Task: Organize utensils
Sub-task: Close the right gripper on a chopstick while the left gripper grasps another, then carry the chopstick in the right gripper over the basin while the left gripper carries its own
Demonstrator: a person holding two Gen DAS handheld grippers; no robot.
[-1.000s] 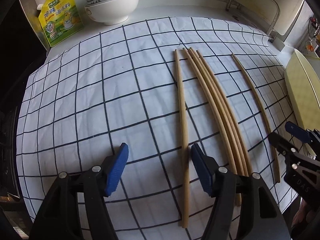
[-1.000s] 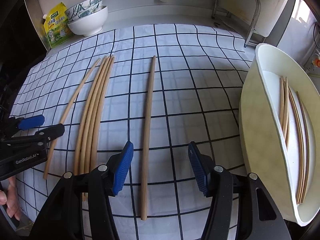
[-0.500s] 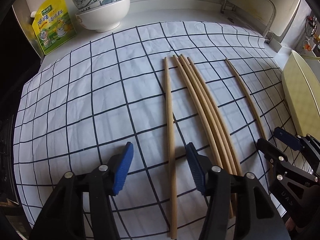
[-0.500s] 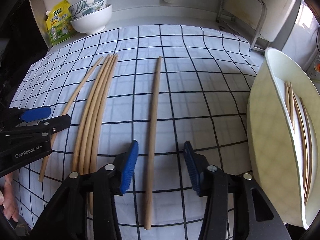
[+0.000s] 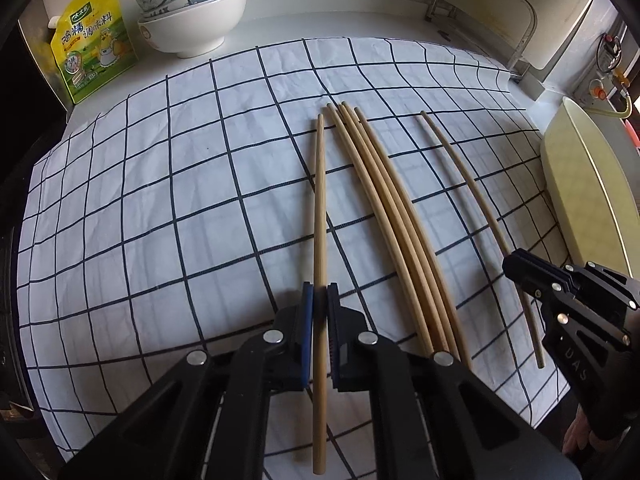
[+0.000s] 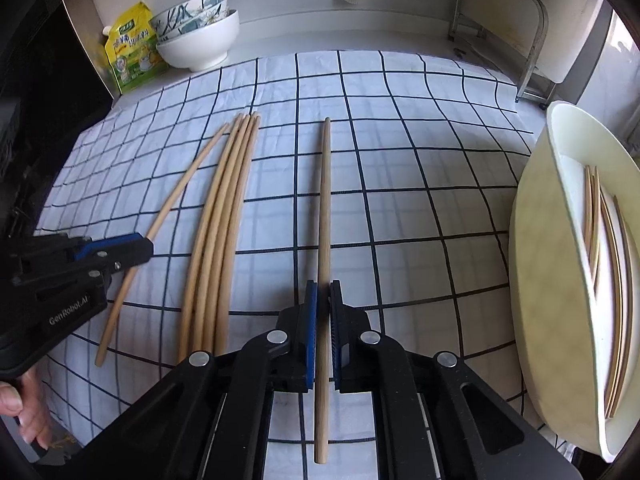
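Chopstick-to-bin relation: right hand-held gripper (image 6: 323, 312) pinches the lone pale wooden chopstick (image 6: 325, 200) lying lengthwise up frame centre on the checked cloth, cream oval plastic bin (image 6: 536, 280) at right edge; left hand-held gripper (image 5: 319, 316) pinches another single wooden chopstick (image 5: 319, 208).

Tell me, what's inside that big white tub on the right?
Inside the white tub lie several chopsticks, long and thin, resting lengthwise on its floor. Its near wall hides part of the floor, so an exact count isn't possible.
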